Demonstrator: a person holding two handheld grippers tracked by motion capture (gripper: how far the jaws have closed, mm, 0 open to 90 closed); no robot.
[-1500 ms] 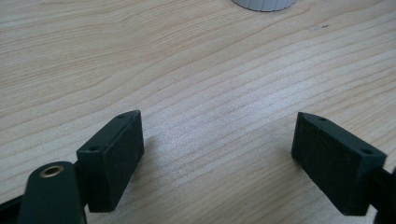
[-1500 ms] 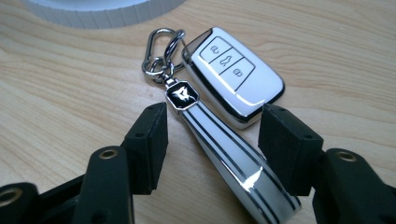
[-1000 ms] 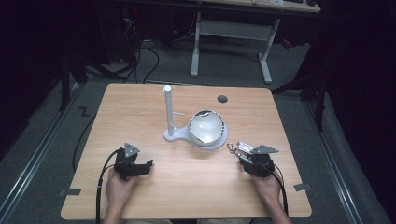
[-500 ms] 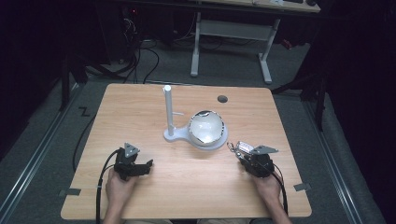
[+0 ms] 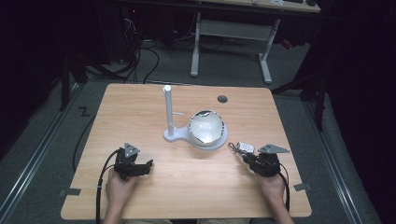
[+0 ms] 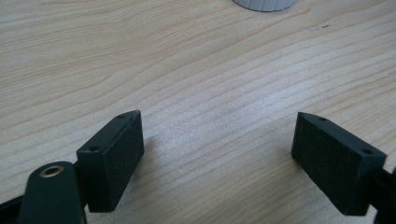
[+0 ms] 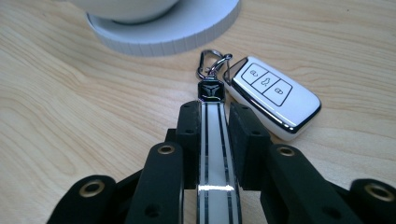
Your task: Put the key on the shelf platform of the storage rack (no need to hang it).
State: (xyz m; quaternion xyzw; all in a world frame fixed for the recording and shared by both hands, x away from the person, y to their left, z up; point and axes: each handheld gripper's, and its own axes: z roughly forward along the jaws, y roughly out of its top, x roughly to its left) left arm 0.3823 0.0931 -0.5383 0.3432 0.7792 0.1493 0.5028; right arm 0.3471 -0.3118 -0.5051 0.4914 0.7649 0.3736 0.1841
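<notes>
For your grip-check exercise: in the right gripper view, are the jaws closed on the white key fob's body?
No: the right gripper pinches the striped strap, while the key fob lies free beside it.

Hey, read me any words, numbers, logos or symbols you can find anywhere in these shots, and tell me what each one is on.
No readable words or numbers anywhere.
Car key fob: three button symbols, small padlock-like icons, no lettering.
Strap clamped in the right tongs: a small emblem on its black end clasp, too small to make out.
Floor left of the table: a black zigzag mark like "Z", in the high view.
</notes>
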